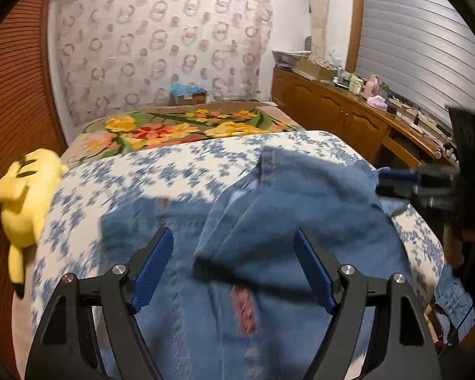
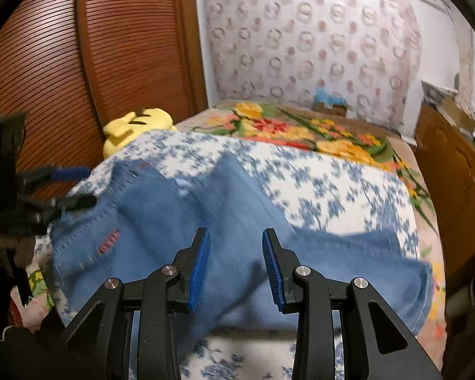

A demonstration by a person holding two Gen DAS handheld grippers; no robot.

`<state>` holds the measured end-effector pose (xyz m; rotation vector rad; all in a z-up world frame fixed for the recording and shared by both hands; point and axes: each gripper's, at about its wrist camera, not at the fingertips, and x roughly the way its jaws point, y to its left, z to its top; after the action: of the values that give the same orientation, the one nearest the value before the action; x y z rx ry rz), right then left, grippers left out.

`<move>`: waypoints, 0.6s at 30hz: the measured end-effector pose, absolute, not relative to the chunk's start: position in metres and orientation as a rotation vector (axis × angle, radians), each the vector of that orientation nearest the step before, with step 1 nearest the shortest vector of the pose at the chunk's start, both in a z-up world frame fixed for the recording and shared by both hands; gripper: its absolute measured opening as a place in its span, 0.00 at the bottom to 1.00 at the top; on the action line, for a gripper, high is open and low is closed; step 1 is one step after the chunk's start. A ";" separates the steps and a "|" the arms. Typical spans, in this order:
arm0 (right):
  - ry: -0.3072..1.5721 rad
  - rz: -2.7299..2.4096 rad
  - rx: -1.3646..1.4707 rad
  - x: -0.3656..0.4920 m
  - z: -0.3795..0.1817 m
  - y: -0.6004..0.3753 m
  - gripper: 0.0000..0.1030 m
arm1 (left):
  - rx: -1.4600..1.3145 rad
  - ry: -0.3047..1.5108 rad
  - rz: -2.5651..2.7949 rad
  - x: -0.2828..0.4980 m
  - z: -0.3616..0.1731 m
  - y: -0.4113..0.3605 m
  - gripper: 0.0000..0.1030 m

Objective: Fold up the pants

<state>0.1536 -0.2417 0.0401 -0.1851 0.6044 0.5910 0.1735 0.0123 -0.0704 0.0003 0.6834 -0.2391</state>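
Note:
Blue denim pants [image 1: 269,221] lie crumpled on a white cloth with blue flowers [image 1: 142,174] spread over the bed. A pink patch [image 1: 244,313] shows on the denim. My left gripper [image 1: 234,247] is open above the pants, holding nothing. My right gripper [image 2: 236,247] is open above the pants [image 2: 205,221], with a narrower gap, holding nothing. The right gripper also shows at the right edge of the left wrist view [image 1: 395,183], next to the pants' edge. The left gripper shows at the left of the right wrist view [image 2: 72,186].
A yellow plush toy [image 1: 25,196] lies at the bed's left edge beside a brown slatted wardrobe [image 2: 47,63]. A flowered blanket [image 1: 174,129] covers the far bed. A wooden cabinet [image 1: 348,110] with clutter runs along the right. A box with blue contents [image 1: 186,93] stands behind the bed.

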 end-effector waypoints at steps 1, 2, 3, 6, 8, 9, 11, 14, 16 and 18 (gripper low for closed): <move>0.609 0.573 -0.184 0.156 0.038 -0.243 0.34 | 0.003 0.692 -0.250 0.184 -0.070 0.008 0.78; 0.613 0.562 -0.181 0.158 0.037 -0.244 0.35 | 0.003 0.700 -0.264 0.190 -0.071 0.005 0.78; 0.617 0.556 -0.176 0.158 0.039 -0.245 0.35 | 0.001 0.710 -0.276 0.198 -0.072 0.002 0.78; 0.631 0.550 -0.149 0.166 0.035 -0.250 0.40 | 0.002 0.751 -0.278 0.219 -0.081 -0.006 0.78; 0.620 0.520 -0.160 0.167 0.035 -0.253 0.40 | 0.003 0.786 -0.284 0.229 -0.089 -0.011 0.78; 0.613 0.504 -0.160 0.166 0.036 -0.256 0.40 | 0.005 0.800 -0.289 0.231 -0.092 -0.013 0.76; 0.619 0.490 -0.137 0.164 0.035 -0.265 0.40 | 0.013 0.820 -0.300 0.231 -0.099 -0.016 0.66; 0.648 0.488 -0.140 0.156 0.028 -0.277 0.40 | 0.022 0.844 -0.319 0.230 -0.108 -0.019 0.38; 0.658 0.462 -0.149 0.148 0.022 -0.282 0.40 | 0.036 0.854 -0.337 0.228 -0.111 -0.023 0.16; 0.678 0.445 -0.142 0.144 0.019 -0.287 0.40 | 0.070 0.841 -0.329 0.222 -0.109 -0.027 0.08</move>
<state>0.1443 -0.2872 0.0193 -0.1423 0.6777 0.4454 0.2221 -0.0269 -0.1095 0.0695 0.8410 -0.3292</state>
